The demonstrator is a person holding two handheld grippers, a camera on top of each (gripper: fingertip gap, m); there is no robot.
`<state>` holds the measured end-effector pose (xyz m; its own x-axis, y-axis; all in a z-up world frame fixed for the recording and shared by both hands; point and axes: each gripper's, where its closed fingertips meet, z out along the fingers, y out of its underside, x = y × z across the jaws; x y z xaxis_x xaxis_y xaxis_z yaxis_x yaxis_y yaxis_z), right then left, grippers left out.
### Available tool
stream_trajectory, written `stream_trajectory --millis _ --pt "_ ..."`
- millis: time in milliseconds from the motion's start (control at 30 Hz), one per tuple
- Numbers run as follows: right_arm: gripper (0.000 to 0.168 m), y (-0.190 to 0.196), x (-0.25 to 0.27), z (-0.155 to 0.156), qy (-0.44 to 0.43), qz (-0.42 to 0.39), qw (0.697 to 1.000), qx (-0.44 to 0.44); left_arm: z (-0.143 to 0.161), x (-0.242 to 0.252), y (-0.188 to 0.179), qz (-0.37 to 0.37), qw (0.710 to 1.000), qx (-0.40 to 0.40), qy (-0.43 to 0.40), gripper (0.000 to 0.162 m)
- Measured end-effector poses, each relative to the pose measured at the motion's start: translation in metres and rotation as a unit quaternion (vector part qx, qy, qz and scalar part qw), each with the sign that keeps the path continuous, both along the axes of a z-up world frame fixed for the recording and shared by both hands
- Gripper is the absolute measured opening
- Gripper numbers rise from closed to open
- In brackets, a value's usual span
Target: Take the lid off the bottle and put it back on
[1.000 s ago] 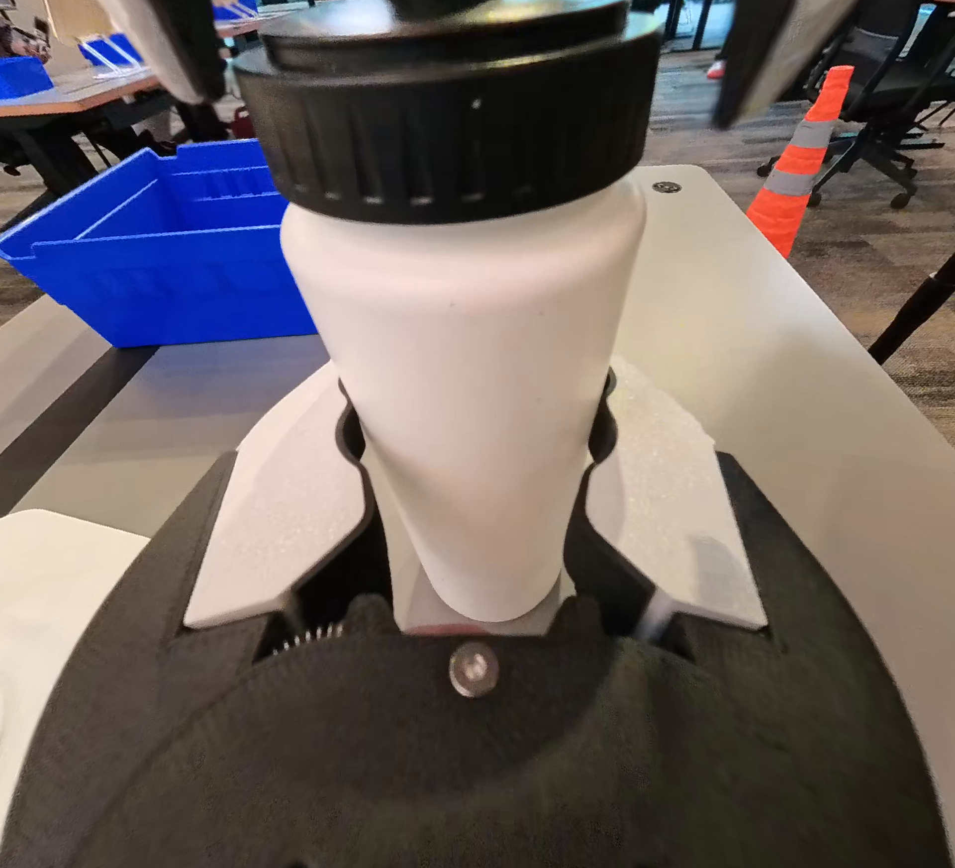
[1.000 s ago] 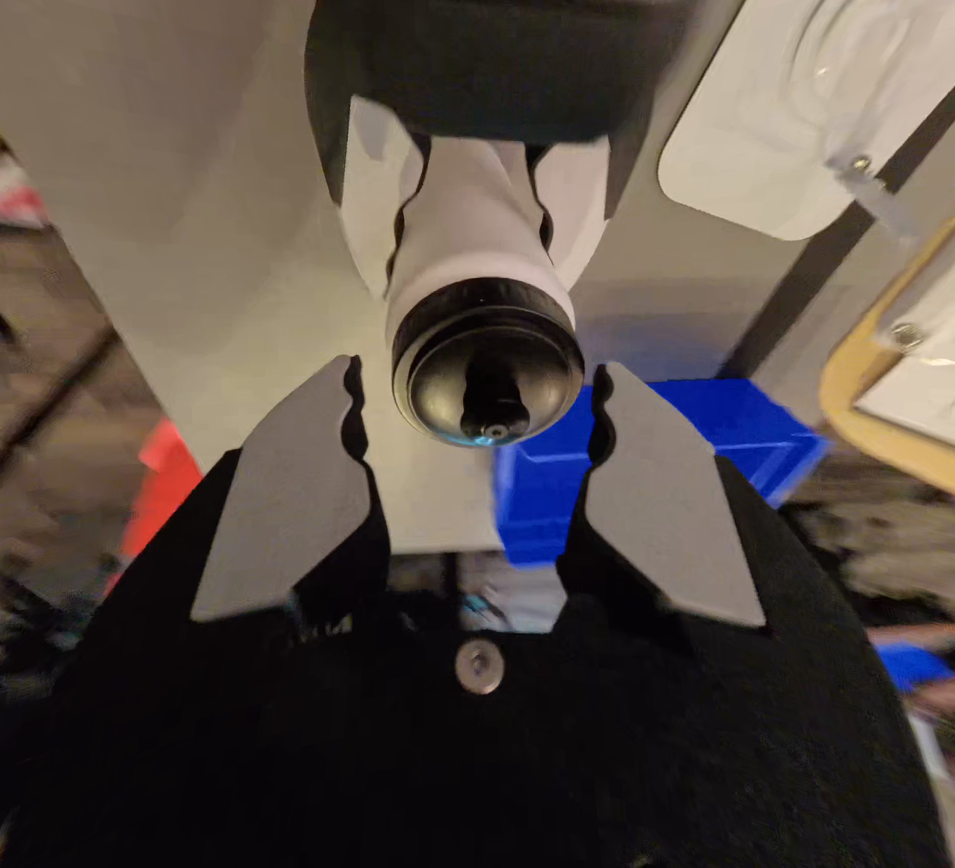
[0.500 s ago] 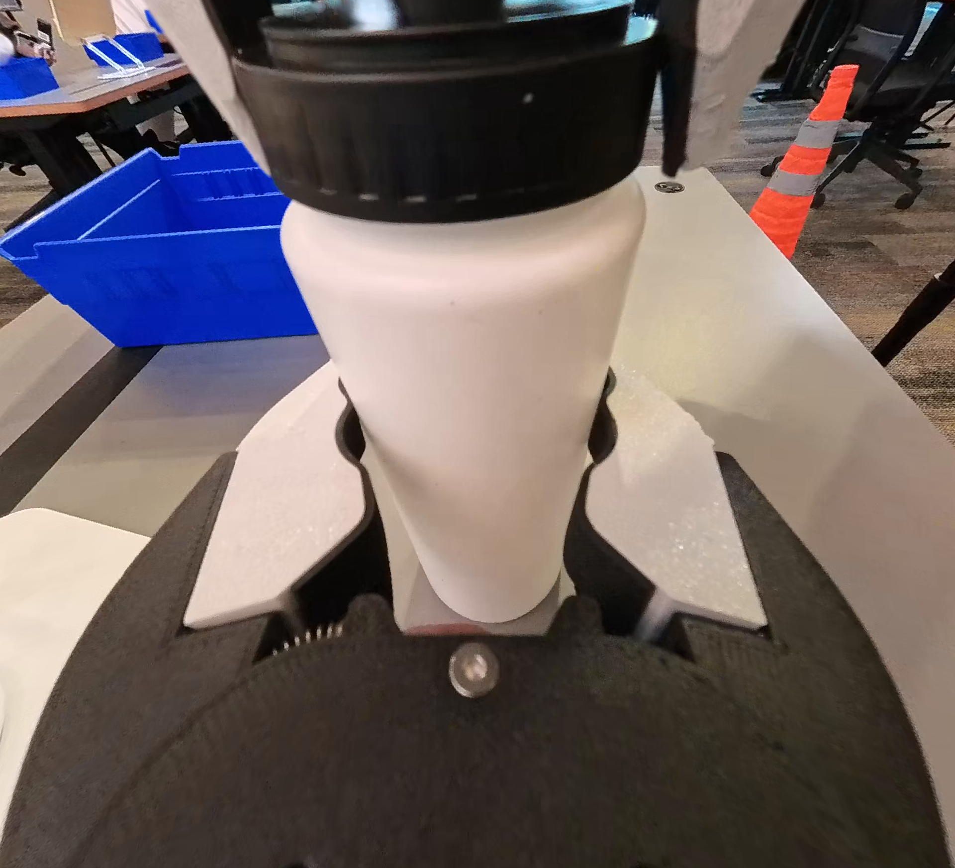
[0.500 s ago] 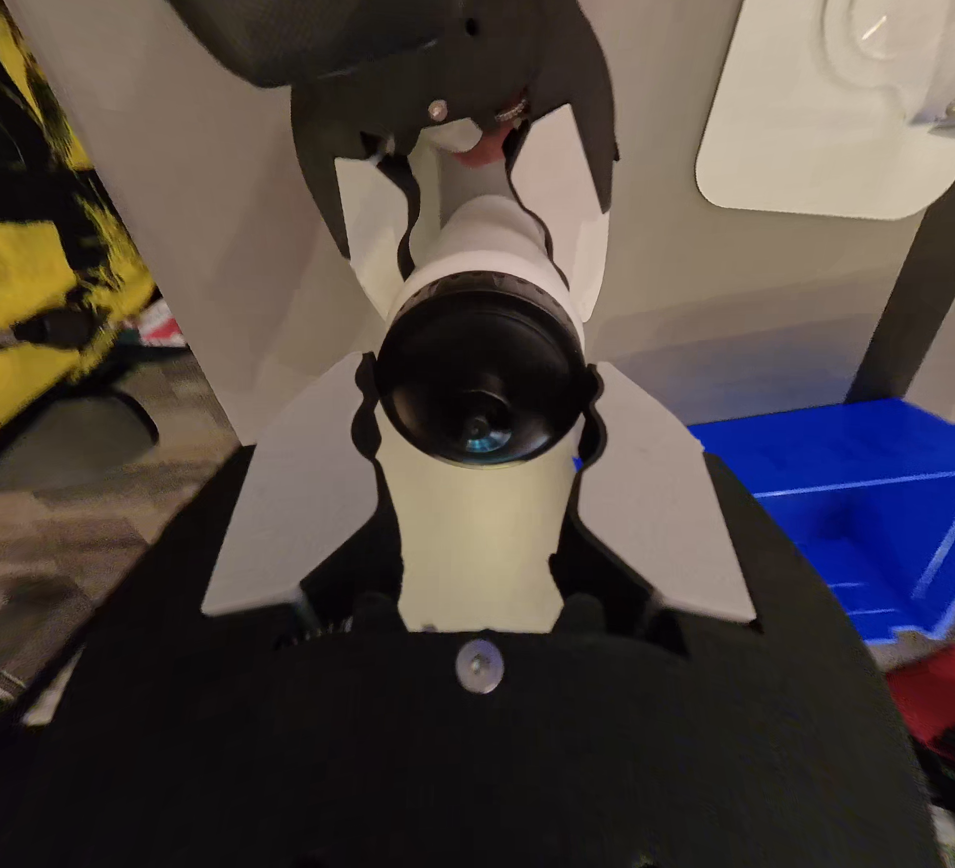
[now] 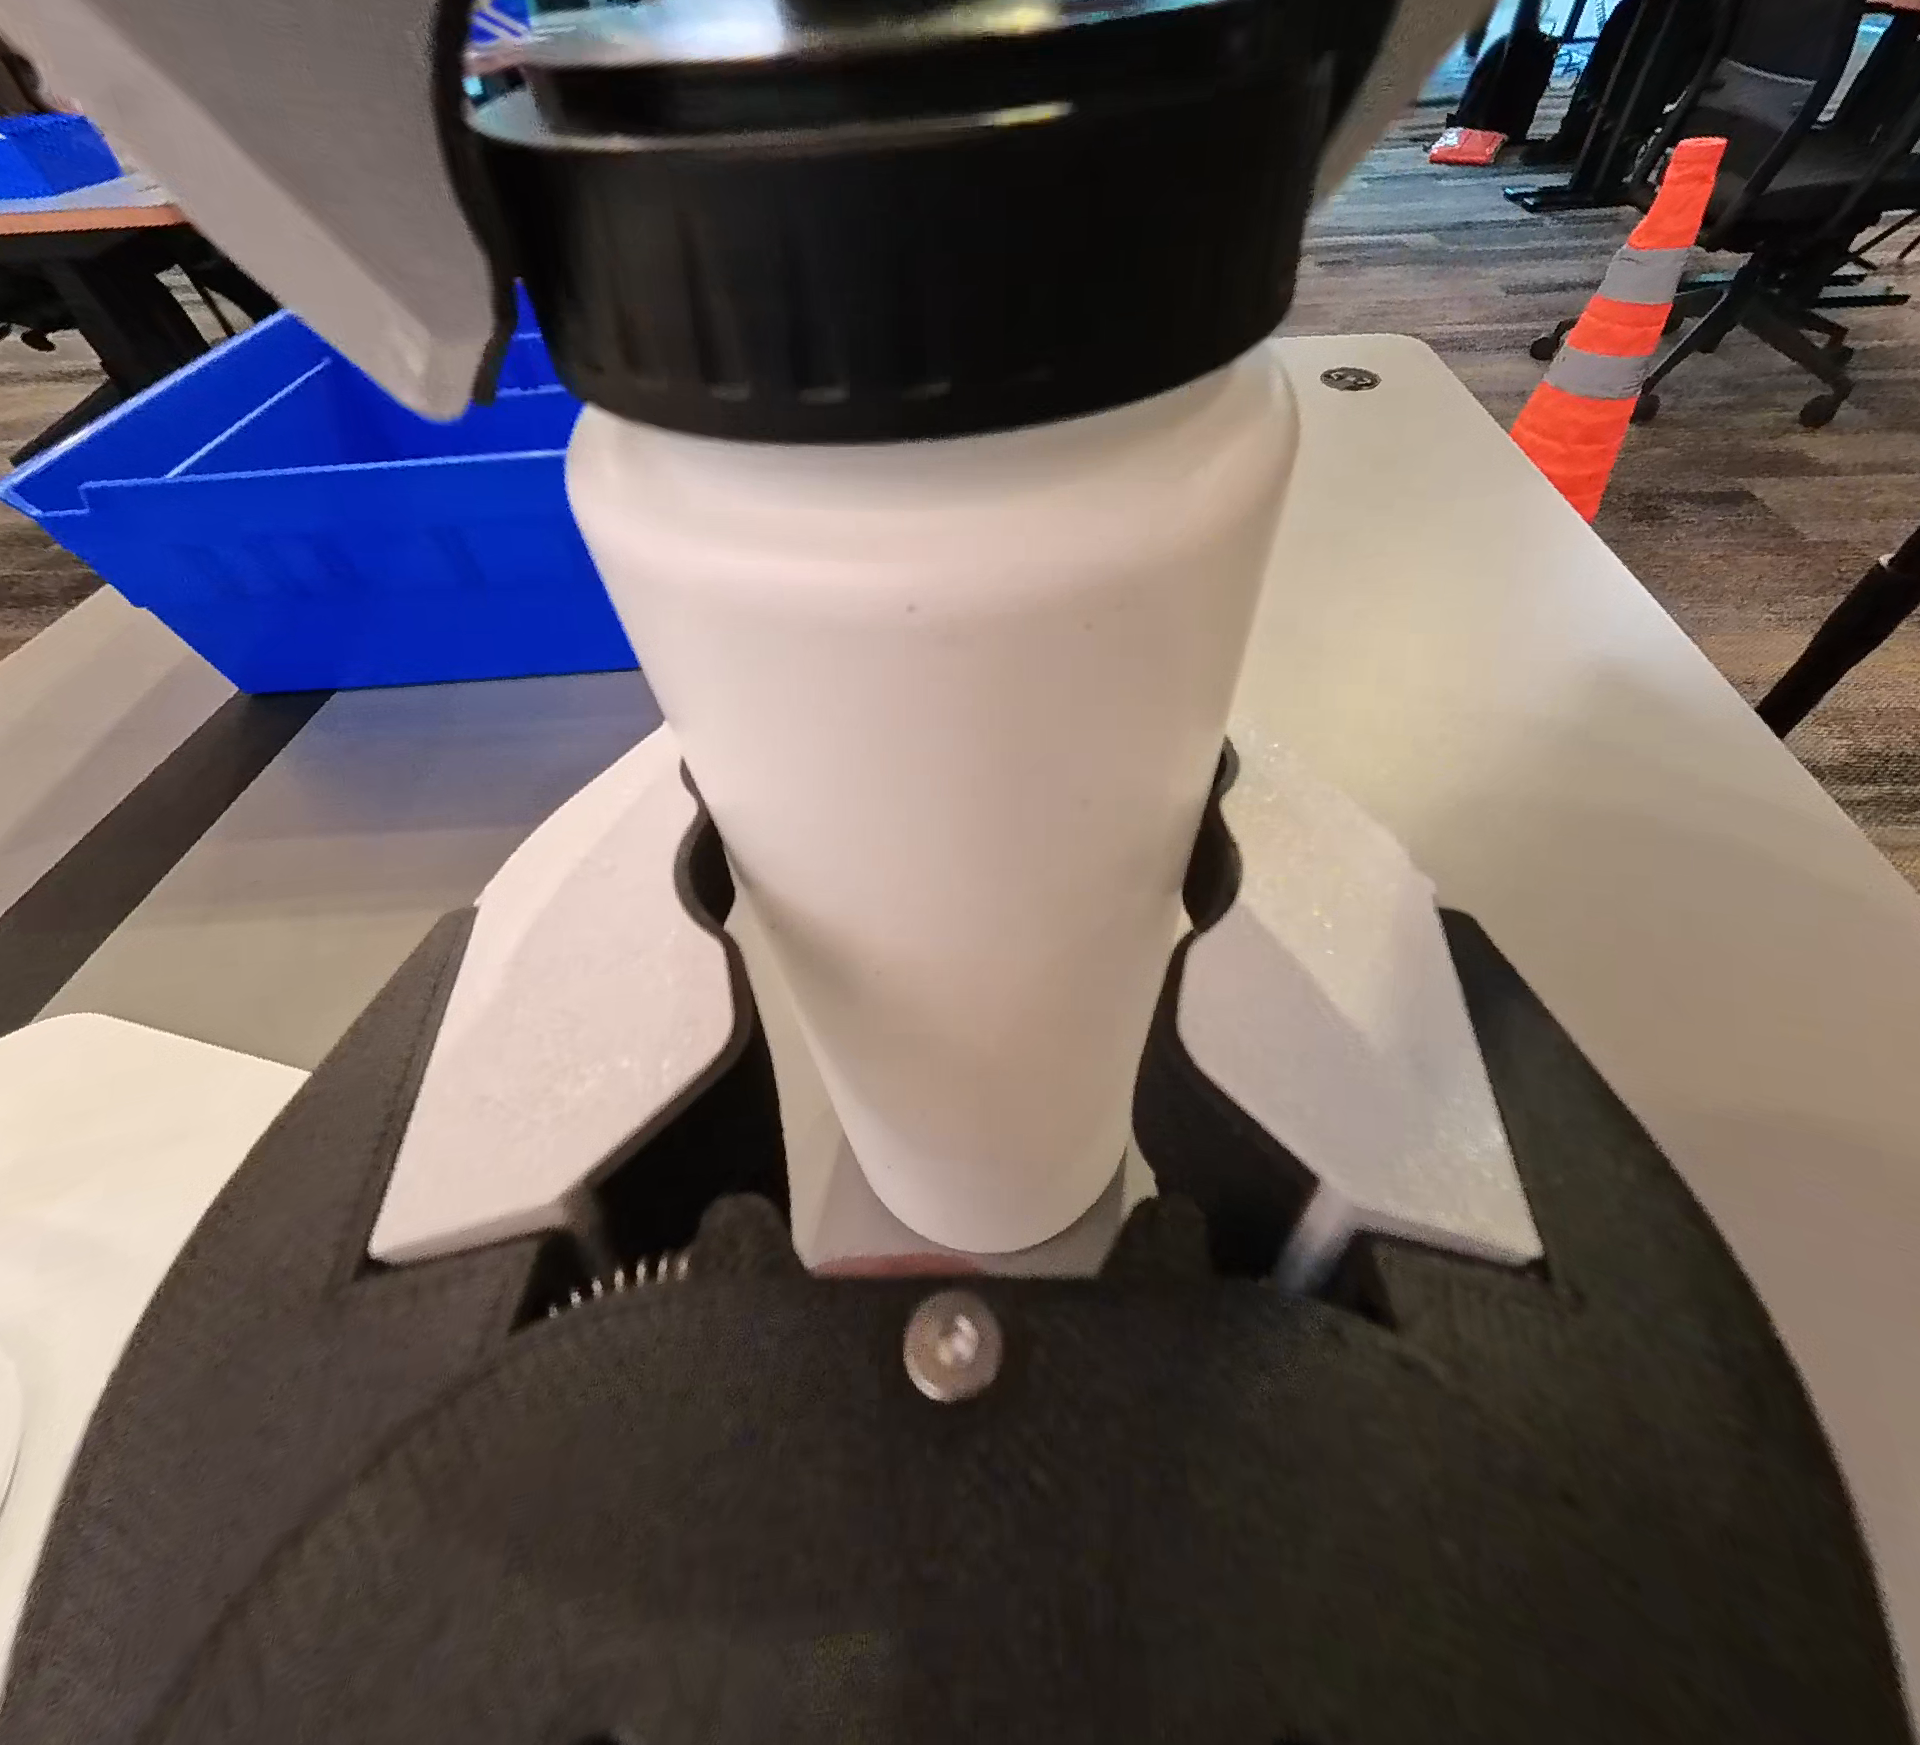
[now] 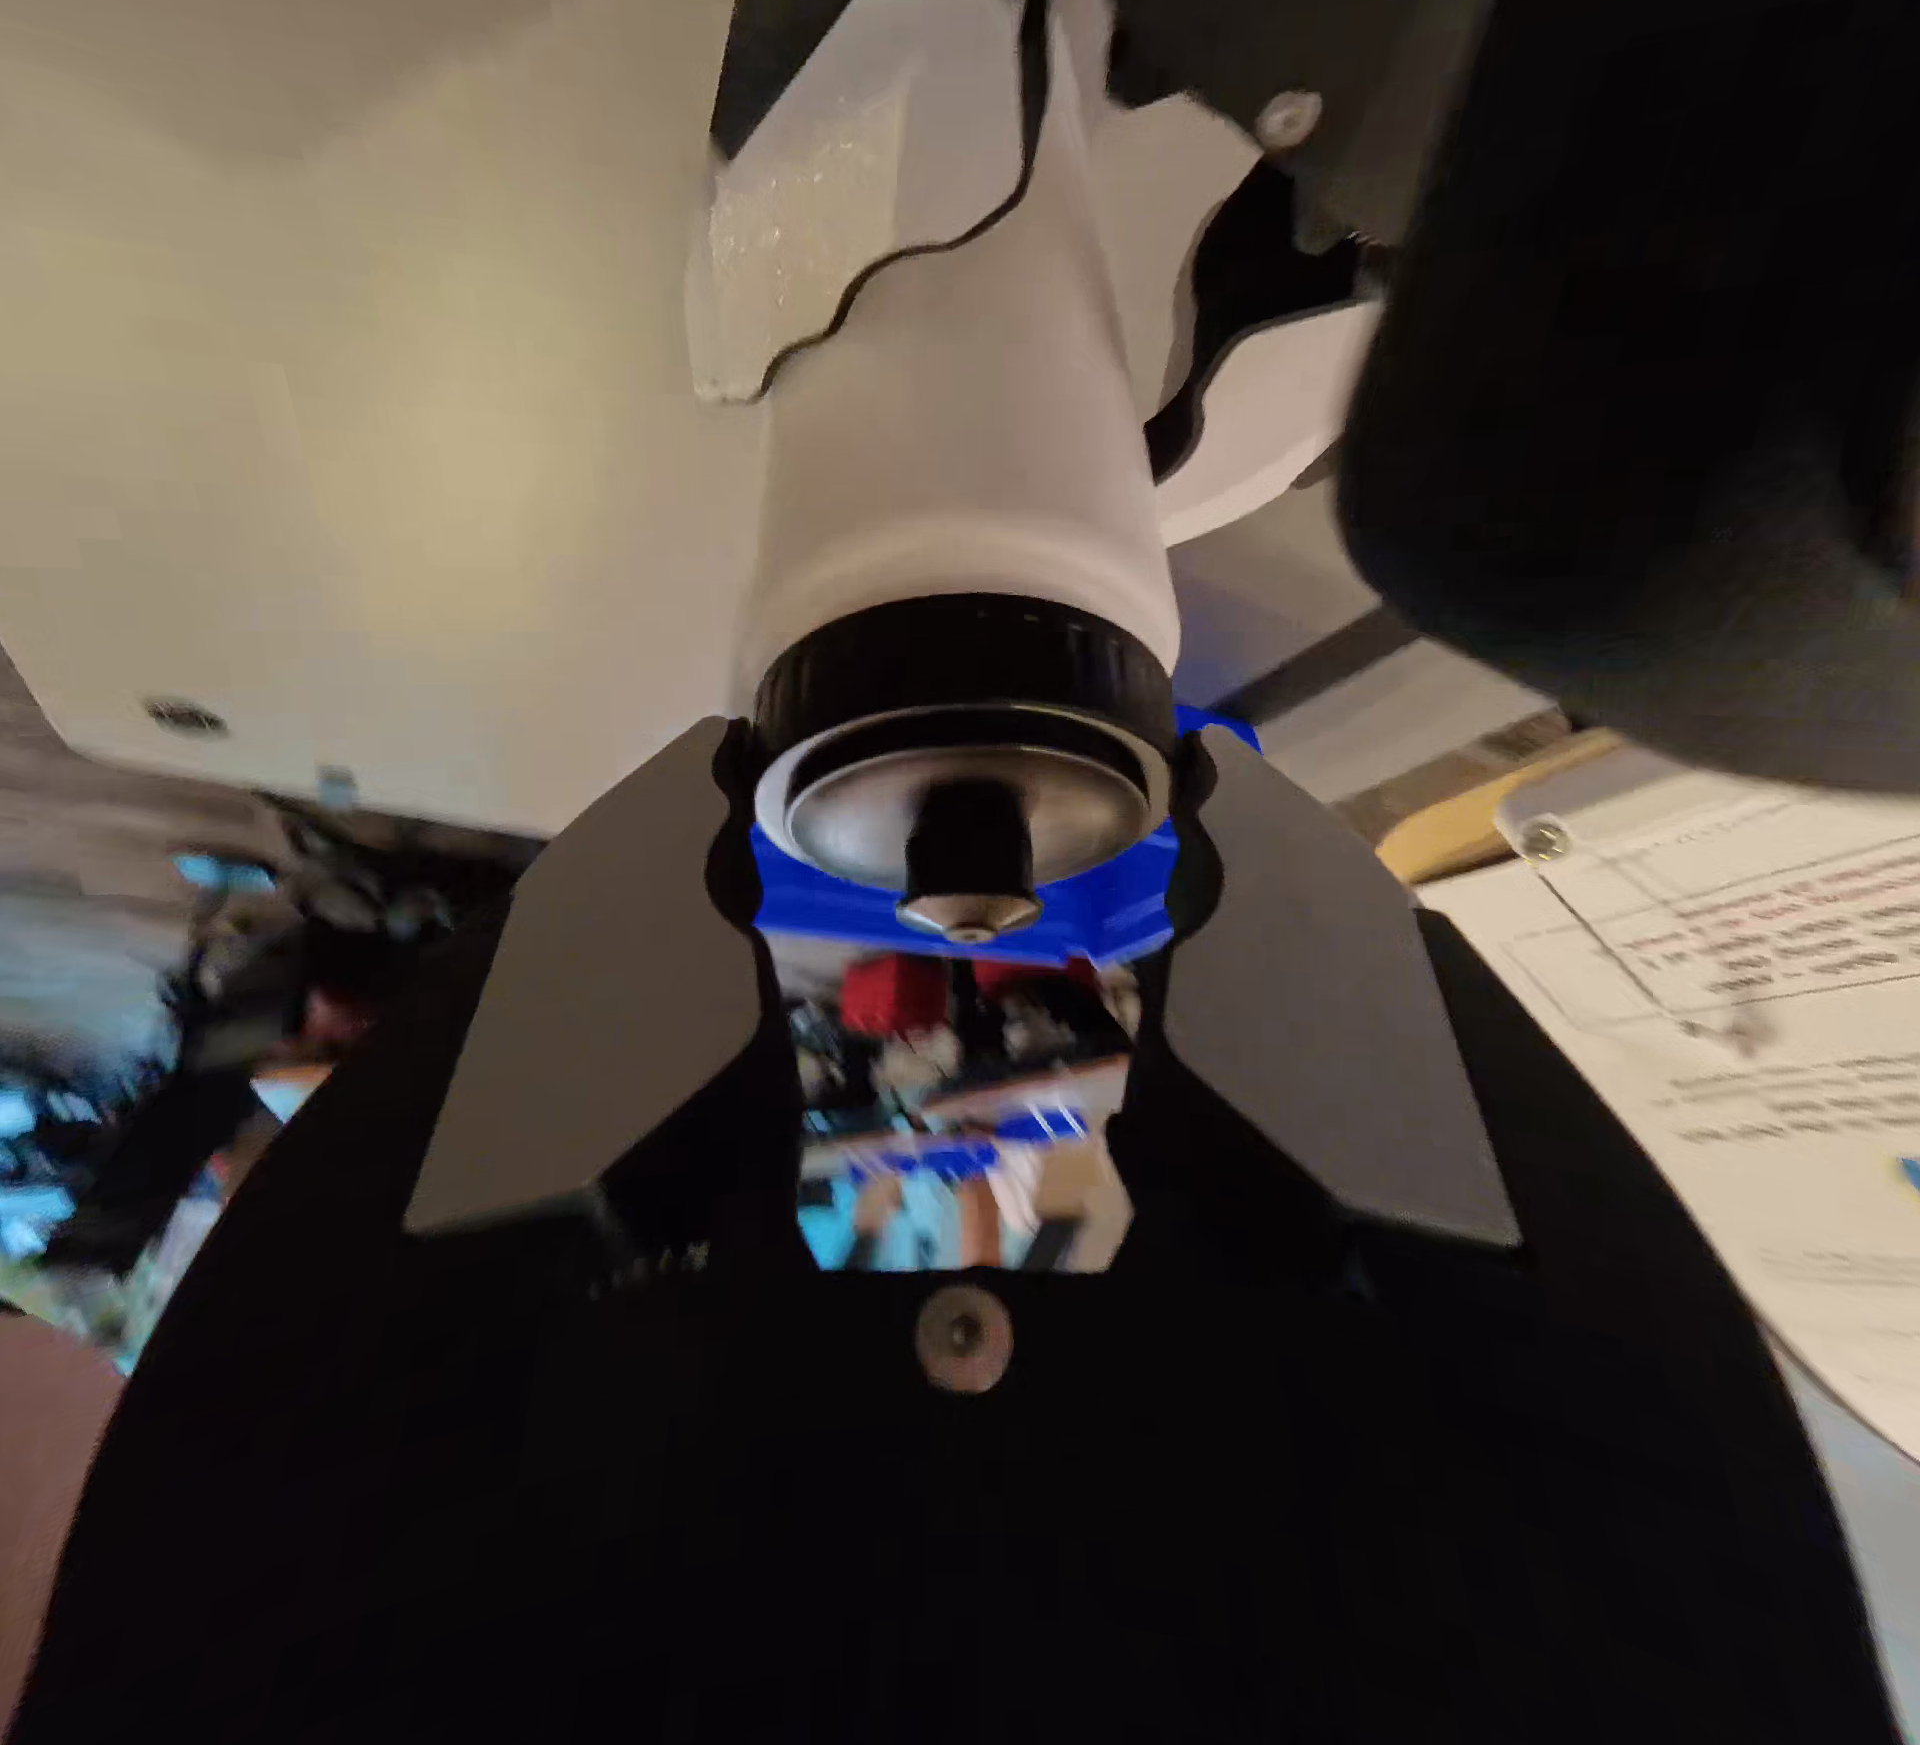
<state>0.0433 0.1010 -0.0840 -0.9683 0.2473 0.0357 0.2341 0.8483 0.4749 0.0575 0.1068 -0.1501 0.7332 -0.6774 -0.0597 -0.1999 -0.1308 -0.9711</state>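
Bottle (image 5: 935,760) body clamped between left gripper (image 5: 956,864) jaws, black lid (image 6: 961,708) between right gripper (image 6: 961,822) jaws.

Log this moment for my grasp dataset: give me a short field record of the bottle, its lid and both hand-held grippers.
bottle: white bottle, upright on the table
lid: black ribbed lid, on the bottle neck
left hand-held gripper: shut on the bottle body
right hand-held gripper: fingers at either side of the lid rim, apparently clamped
background: blue bin, orange cone
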Motion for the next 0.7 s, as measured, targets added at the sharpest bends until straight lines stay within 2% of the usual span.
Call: stream_trajectory --millis 67,133,233,300,367,433,500,600,700 --pt "0.080 -0.007 0.000 -0.004 0.021 -0.076 0.994 -0.070 0.000 0.000 0.000 0.000 1.000 0.000 0.002 0.087" --pt "0.091 -0.012 -0.002 -0.004 0.053 -0.159 0.977 -0.132 0.000 0.000 0.000 0.001 1.000 0.000 0.003 0.087" --pt "0.088 -0.010 0.000 -0.001 0.096 -0.258 0.944 -0.185 0.000 0.000 0.000 0.001 1.000 0.000 0.002 0.087" --pt "0.078 -0.012 0.001 -0.002 0.114 -0.317 0.916 -0.217 0.000 0.001 0.000 0.000 1.000 0.001 0.002 0.087" --pt "0.077 -0.014 0.001 -0.004 0.129 -0.354 0.895 -0.240 0.000 0.001 0.000 0.000 1.000 0.000 0.002 0.087" --pt "0.078 -0.015 0.000 -0.005 0.139 -0.362 0.888 -0.247 0.000 0.001 0.000 0.001 1.000 0.000 0.002 0.087" --pt "0.078 -0.014 0.001 -0.006 0.136 -0.343 0.900 -0.232 0.000 0.001 0.000 0.002 1.000 0.001 0.003 0.087" --pt "0.077 -0.010 0.002 -0.007 0.109 -0.282 0.934 -0.190 0.000 0.000 0.000 0.002 1.000 0.000 0.001 0.087" --pt "0.077 -0.005 0.004 -0.006 0.063 -0.168 0.976 -0.123 0.000 0.000 0.000 0.002 1.000 0.000 0.002 0.087"
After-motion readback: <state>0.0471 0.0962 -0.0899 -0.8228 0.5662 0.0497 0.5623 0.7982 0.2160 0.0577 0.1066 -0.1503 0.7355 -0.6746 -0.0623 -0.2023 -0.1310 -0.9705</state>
